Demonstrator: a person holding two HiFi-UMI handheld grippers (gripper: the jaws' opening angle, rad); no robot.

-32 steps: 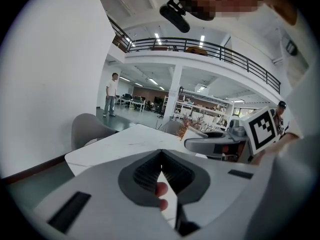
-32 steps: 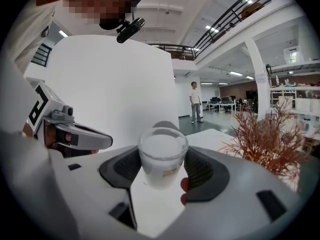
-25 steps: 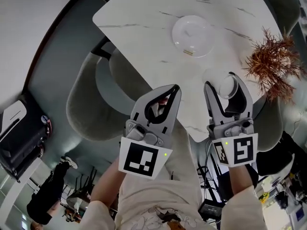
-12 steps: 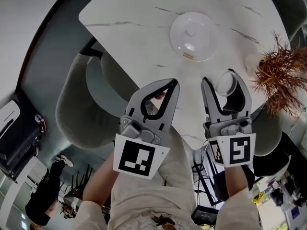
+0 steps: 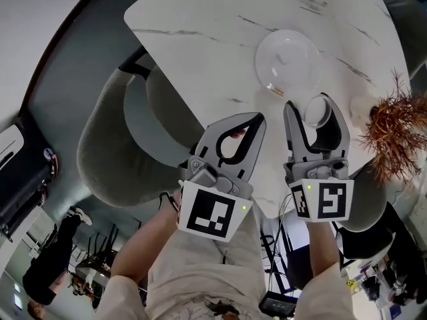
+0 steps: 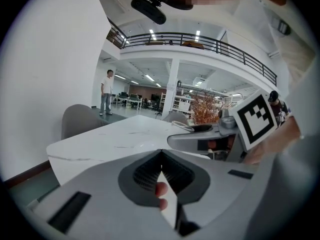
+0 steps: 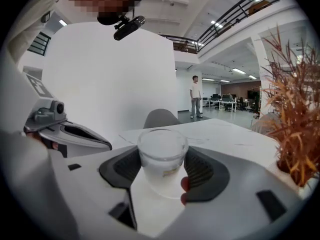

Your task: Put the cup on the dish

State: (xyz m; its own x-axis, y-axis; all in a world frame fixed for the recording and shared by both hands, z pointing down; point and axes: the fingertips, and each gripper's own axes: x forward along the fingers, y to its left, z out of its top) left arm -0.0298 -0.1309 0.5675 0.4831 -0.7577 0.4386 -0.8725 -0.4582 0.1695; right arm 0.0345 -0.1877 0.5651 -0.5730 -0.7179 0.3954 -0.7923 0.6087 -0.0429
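A small clear cup (image 5: 316,112) sits between the jaws of my right gripper (image 5: 309,105), which is shut on it just near and right of the dish. The dish (image 5: 287,62) is a shallow clear glass bowl on the white marble table (image 5: 200,25), and it holds nothing. In the right gripper view the cup (image 7: 162,159) stands upright between the dark pads, the right gripper (image 7: 162,156) closed on its sides. My left gripper (image 5: 257,119) is shut with nothing in it, over the table's near edge. In the left gripper view the left gripper (image 6: 161,156) has its tips touching.
A dried reddish plant (image 5: 393,135) stands at the table's right edge, close to the right gripper. A grey chair (image 5: 127,145) is tucked at the table's near left side. A person (image 7: 196,96) stands far off in the hall.
The right gripper has carried the cup closer to the dish. The left gripper has stayed shut and shifted slightly right beside it.
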